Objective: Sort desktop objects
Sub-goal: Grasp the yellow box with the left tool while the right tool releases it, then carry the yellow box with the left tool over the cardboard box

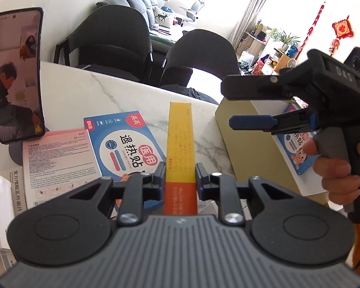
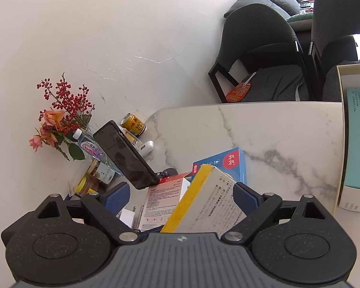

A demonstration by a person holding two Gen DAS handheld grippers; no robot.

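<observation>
My left gripper (image 1: 180, 175) is shut on a long yellow and orange box (image 1: 180, 144), pads pressing its two narrow sides, the box pointing away over the marble table (image 1: 96, 96). The same box (image 2: 204, 204) shows in the right wrist view, tilted between the wide-spread fingers of my right gripper (image 2: 180, 194). In the left wrist view the right gripper (image 1: 229, 105) hangs open to the right of the box, apart from it, held by a hand (image 1: 333, 170). A blue cooling-patch box (image 1: 127, 144) and a pink-and-white box (image 1: 57, 158) lie flat on the table.
A beige open box (image 1: 247, 148) at the right holds another blue box (image 1: 297, 153) and a teal box (image 2: 357, 139). A phone on a stand (image 1: 16, 76) rises at the left, with flowers (image 2: 60, 122), a can (image 2: 133, 124), bottles and jars behind. Dark chairs (image 1: 112, 45) face the far edge.
</observation>
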